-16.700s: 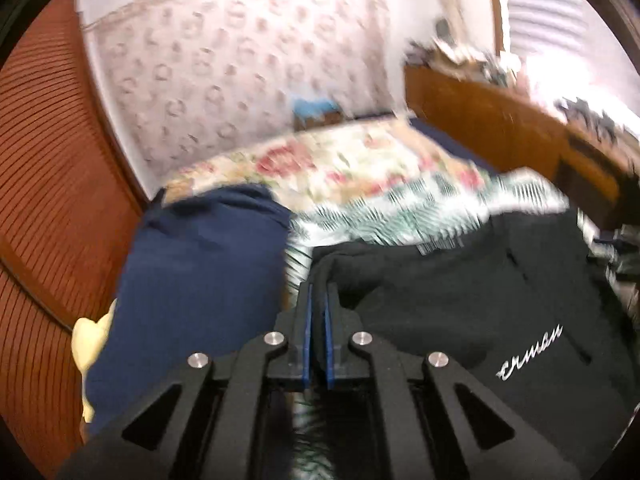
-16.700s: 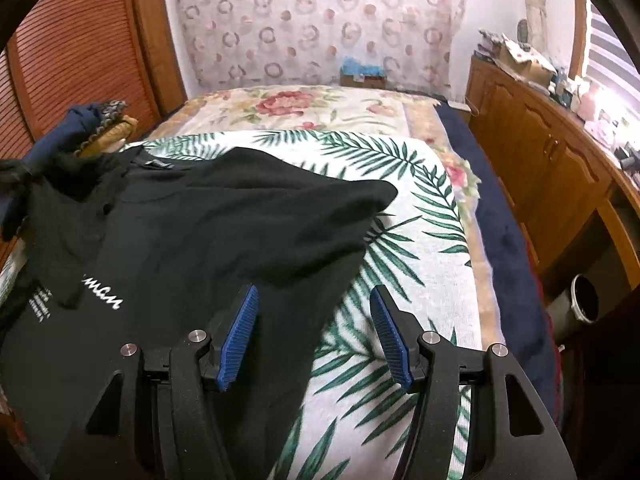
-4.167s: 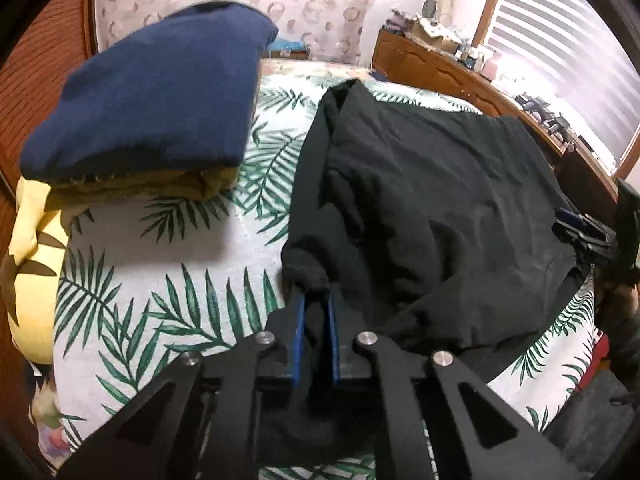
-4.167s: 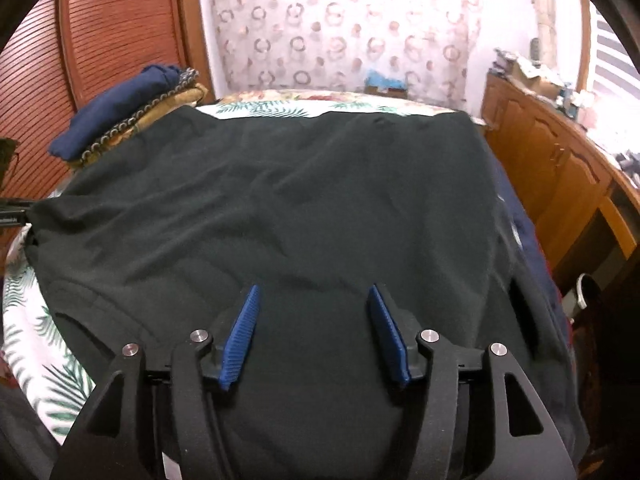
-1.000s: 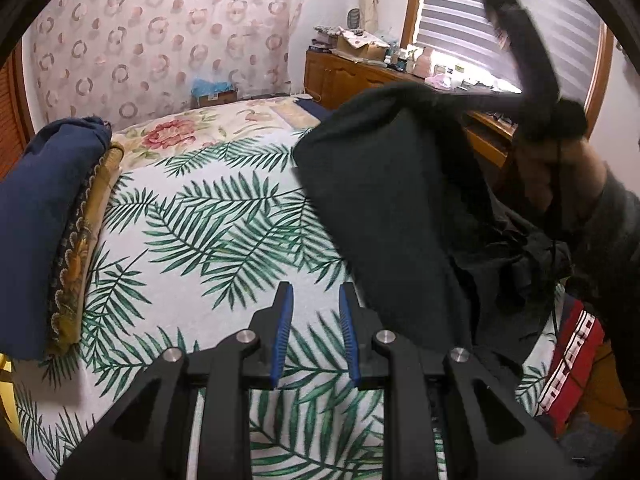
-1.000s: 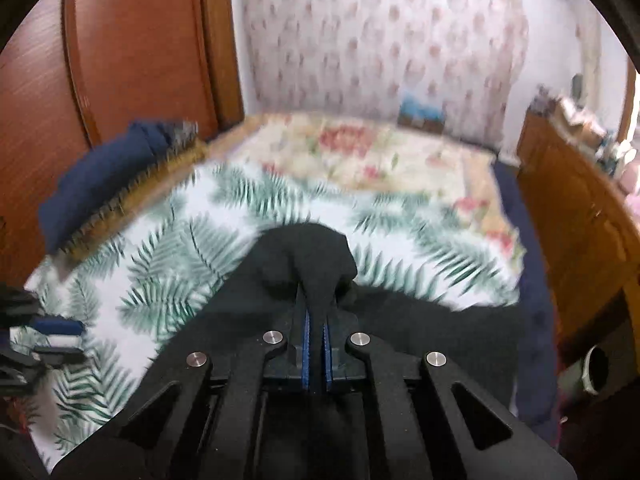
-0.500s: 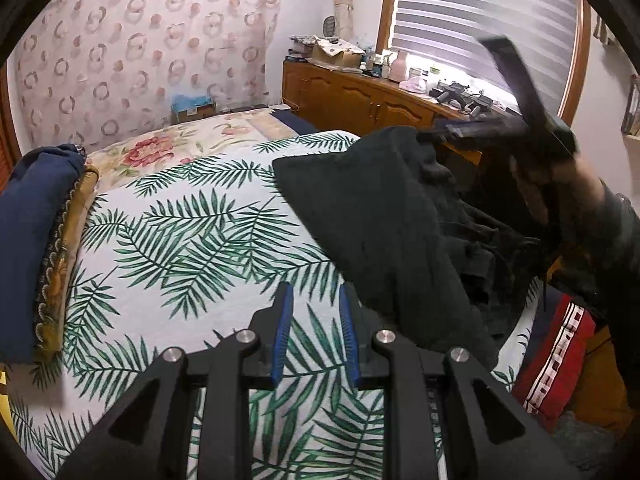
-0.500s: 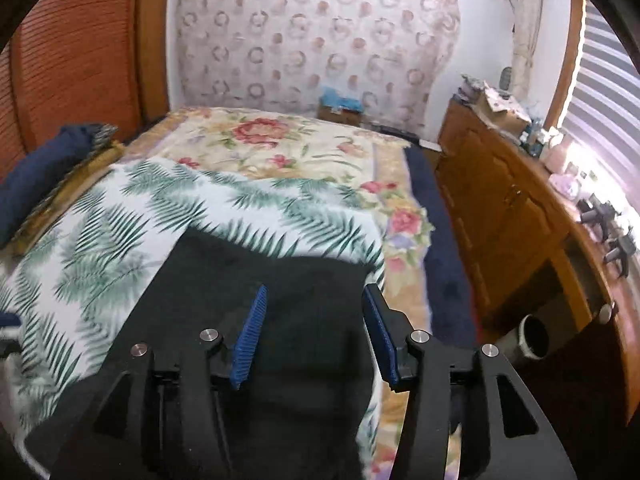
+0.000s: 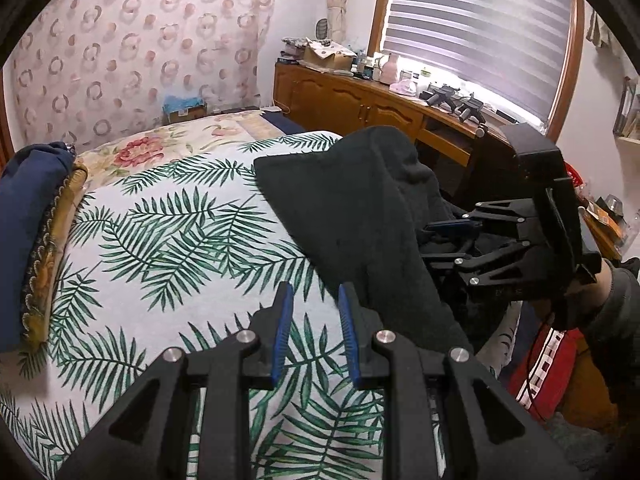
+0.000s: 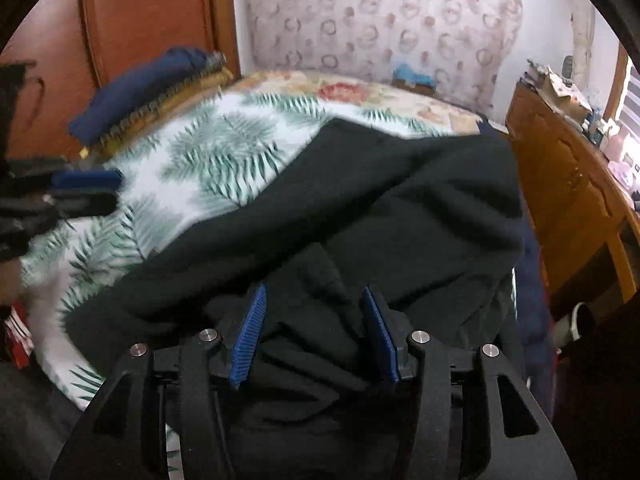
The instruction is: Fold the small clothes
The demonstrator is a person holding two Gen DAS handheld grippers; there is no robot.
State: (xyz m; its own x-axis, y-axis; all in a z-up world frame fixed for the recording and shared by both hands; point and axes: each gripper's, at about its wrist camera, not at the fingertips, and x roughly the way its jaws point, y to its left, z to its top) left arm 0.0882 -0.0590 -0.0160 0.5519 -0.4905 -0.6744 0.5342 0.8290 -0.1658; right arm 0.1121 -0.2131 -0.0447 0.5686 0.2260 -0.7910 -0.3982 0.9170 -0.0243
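While the left gripper [image 9: 312,320] gapes narrowly empty, right fingers [image 10: 252,332] straddle the black garment [image 10: 360,208] unpinched.

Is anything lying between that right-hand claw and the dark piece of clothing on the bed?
Nothing visible does. The right gripper hangs directly over the crumpled black fabric garment, blue pads apart with only its folds between them, on the white leaf-print bedspread.
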